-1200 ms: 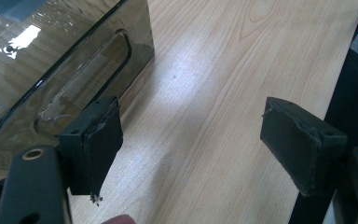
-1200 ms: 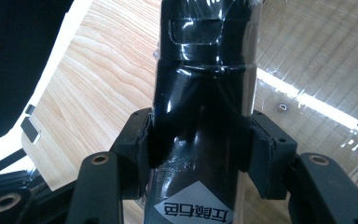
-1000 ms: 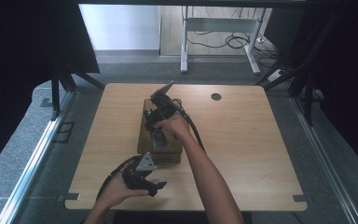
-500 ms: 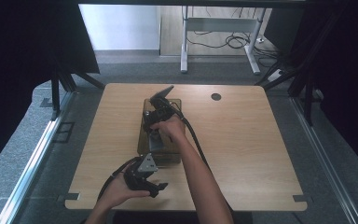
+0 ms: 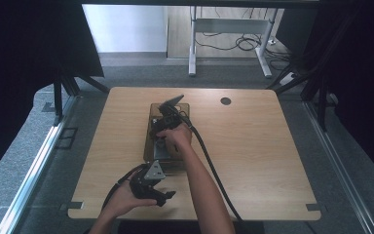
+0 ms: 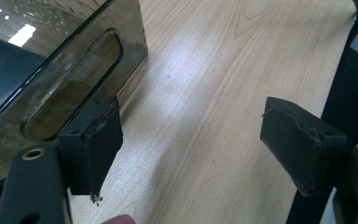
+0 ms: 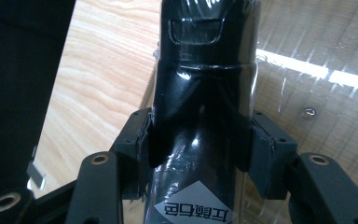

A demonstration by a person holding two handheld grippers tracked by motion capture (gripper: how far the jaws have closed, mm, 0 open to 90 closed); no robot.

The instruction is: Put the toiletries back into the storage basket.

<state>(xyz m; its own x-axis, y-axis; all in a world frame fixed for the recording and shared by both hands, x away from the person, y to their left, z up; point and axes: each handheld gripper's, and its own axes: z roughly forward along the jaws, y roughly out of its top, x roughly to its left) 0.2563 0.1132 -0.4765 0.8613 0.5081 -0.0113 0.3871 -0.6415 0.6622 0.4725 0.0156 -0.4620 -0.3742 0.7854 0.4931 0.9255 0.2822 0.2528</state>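
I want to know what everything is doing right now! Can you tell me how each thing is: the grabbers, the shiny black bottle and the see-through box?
Right hand-held gripper: shut on the black bottle.
Black bottle: gripped on both sides, over the clear box.
Left hand-held gripper: open, nothing between its pads.
Clear box: resting on the wooden table.

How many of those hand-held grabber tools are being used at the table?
2. The left gripper rests near the table's front edge, fingers open; the right gripper is over the clear box, clamped on a black bottle.
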